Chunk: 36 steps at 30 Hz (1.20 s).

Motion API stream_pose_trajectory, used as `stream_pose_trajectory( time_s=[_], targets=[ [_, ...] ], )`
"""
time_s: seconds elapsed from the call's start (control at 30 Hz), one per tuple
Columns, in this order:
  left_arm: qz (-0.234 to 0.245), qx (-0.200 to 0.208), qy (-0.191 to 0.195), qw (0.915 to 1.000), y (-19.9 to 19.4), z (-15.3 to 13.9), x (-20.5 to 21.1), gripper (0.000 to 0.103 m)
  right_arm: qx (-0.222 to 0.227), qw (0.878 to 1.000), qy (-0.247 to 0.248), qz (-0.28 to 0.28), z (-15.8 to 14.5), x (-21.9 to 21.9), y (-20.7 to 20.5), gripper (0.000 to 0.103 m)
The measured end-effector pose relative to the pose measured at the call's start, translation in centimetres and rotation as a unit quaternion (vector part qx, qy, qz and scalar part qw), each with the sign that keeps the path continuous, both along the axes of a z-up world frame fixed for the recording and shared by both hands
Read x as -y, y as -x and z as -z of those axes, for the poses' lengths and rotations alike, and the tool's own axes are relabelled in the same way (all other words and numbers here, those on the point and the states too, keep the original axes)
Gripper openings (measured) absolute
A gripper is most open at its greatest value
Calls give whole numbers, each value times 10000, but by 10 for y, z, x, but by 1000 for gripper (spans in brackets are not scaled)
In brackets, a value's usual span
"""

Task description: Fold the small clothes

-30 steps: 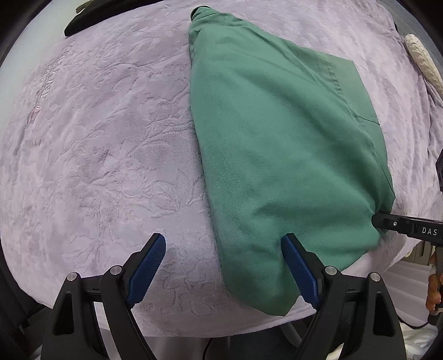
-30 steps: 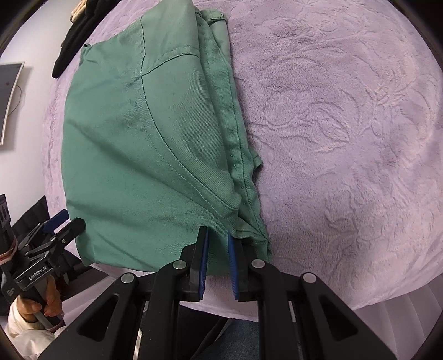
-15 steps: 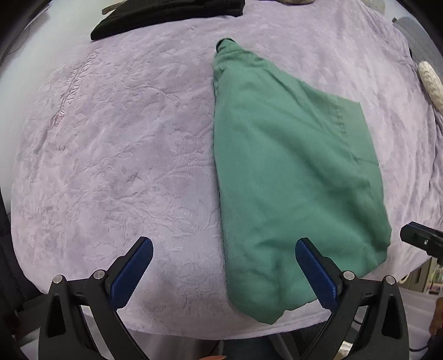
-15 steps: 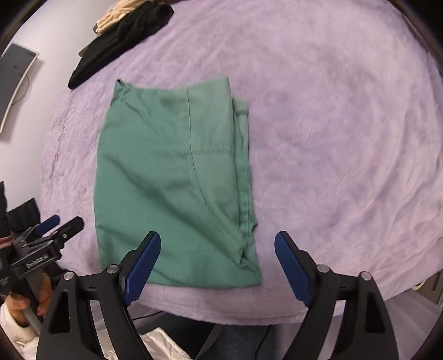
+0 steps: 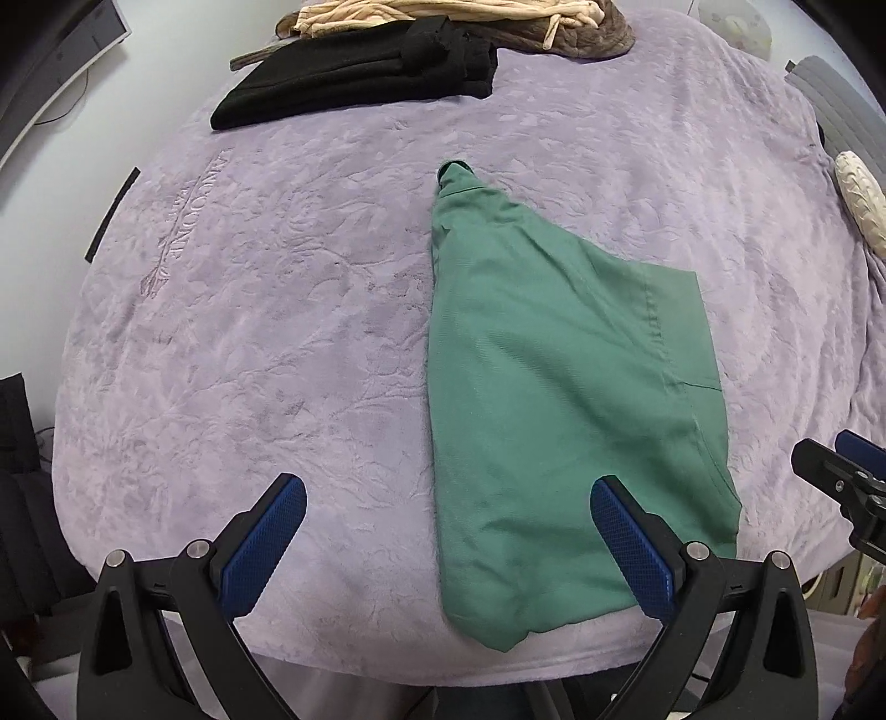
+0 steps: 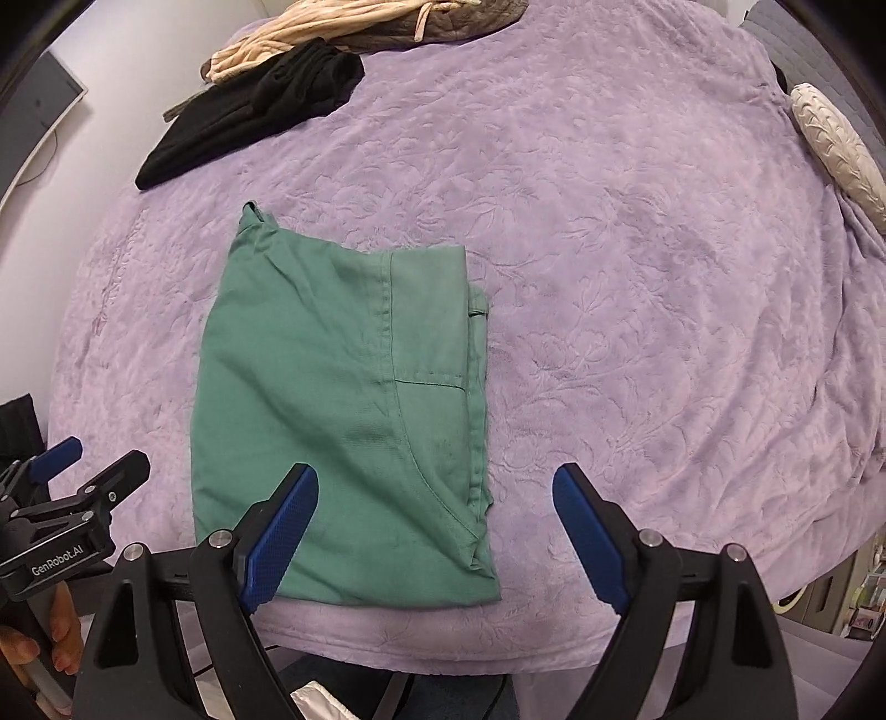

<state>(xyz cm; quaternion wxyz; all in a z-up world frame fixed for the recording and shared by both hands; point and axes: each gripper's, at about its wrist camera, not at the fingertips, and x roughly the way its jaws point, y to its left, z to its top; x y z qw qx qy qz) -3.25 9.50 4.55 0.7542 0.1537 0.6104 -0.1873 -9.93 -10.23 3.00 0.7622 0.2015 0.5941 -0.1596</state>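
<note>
Green garment [image 6: 343, 404] lies folded and flat on the lilac blanket [image 6: 637, 332], held by neither gripper. The right gripper [image 6: 434, 531] hangs spread over its lower right corner; in the left wrist view the left gripper [image 5: 448, 545], also spread, straddles its lower left edge. Its long axis runs from the jaws toward the top of both frames.

The near half of the embossed lilac plush blanket [image 5: 266, 343] is taken up only by the folded green cotton garment [image 6: 343, 399], which lies flat close to the near edge. Wide bare surface is left on both sides of it, towards the left edge and towards the right edge. Along the far edge, passage is blocked by a folded black garment [image 5: 360, 72] and a heap of beige and brown clothes [image 5: 454, 16] behind it. At the far right corner a cream textured cushion [image 6: 836, 144] is found.
</note>
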Motion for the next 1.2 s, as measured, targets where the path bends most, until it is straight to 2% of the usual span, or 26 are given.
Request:
stream_pose_trajectory(
  time_s=[0.3, 1.2],
  targets=[
    [44, 206, -50, 9998, 5, -9, 6, 103, 3, 10000, 29, 36, -4, 2, 0, 89],
    [60, 230, -40, 9997, 8, -12, 9, 103, -23, 10000, 29, 70, -4, 3, 1, 89]
  ],
)
